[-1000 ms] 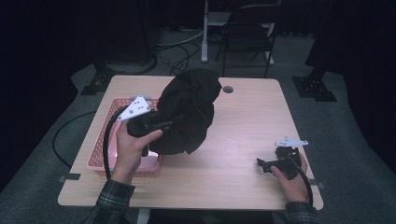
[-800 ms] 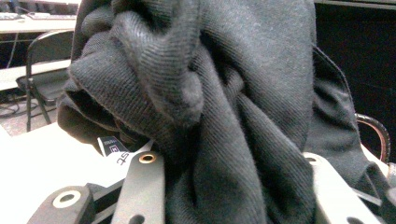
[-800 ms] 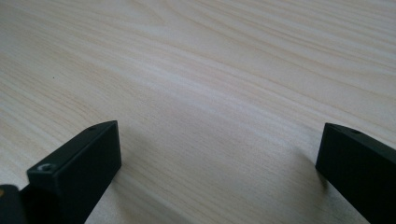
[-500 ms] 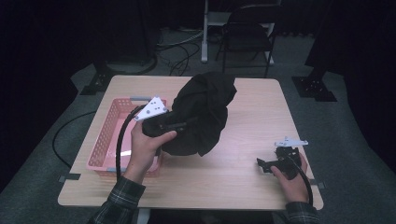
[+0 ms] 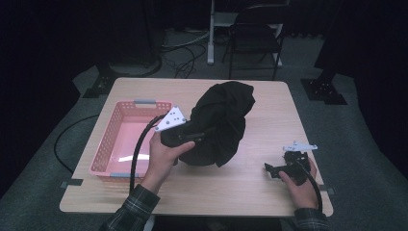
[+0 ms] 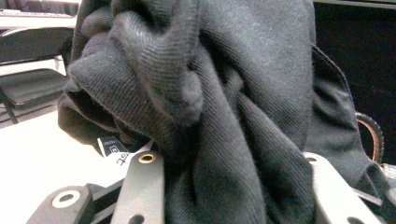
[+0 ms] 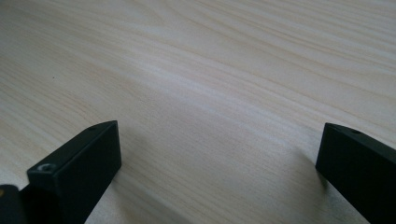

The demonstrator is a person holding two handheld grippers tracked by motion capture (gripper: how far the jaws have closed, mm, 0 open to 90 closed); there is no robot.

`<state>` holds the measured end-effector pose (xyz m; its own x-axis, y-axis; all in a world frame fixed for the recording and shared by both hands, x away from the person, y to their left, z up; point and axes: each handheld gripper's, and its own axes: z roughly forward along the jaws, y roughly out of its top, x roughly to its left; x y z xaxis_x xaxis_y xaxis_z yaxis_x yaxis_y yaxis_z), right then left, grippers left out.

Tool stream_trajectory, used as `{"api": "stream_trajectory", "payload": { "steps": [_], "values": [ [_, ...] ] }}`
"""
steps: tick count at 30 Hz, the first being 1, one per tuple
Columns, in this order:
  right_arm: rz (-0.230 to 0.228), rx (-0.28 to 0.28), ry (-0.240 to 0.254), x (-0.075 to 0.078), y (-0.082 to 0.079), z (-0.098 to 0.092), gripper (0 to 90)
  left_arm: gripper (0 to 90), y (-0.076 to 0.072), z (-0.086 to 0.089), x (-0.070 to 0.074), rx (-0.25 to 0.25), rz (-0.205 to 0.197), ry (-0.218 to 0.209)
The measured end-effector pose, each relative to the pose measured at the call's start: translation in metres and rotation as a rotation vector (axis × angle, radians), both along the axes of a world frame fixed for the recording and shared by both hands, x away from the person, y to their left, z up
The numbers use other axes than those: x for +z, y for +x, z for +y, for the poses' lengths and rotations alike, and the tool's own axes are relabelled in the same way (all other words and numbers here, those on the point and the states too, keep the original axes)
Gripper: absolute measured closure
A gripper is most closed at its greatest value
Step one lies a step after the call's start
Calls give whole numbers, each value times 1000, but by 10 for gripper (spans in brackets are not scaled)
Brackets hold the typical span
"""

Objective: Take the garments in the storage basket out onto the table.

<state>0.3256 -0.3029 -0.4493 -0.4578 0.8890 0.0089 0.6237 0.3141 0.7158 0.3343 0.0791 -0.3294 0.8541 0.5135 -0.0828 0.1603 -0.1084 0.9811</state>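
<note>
Left gripper (image 5: 195, 137) fingers clench the black garment (image 5: 221, 122); right gripper (image 5: 274, 169) fingers spread, empty

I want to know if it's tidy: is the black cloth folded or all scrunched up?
Scrunched up. The cloth hangs in a lumpy, wrinkled bunch from the left hand-held gripper.

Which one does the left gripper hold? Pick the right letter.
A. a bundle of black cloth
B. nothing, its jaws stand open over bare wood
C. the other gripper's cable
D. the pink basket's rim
A: the left gripper is clamped on the black cloth, which bunches between its jaws in the left gripper view.
</note>
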Motion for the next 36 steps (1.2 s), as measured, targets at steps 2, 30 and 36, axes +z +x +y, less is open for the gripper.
{"api": "stream_trajectory", "payload": {
  "steps": [2, 30, 36],
  "values": [
    [0, 0, 0, 0, 0, 0, 0, 616, 0, -2, -3, 6, -7, -2],
    [1, -1, 0, 0, 0, 0, 0, 614, -2, -32, -39, -18, 3, 65],
    [0, -1, 1, 0, 0, 0, 0, 614, -1, -36, -46, -20, 13, 82]
  ]
}}
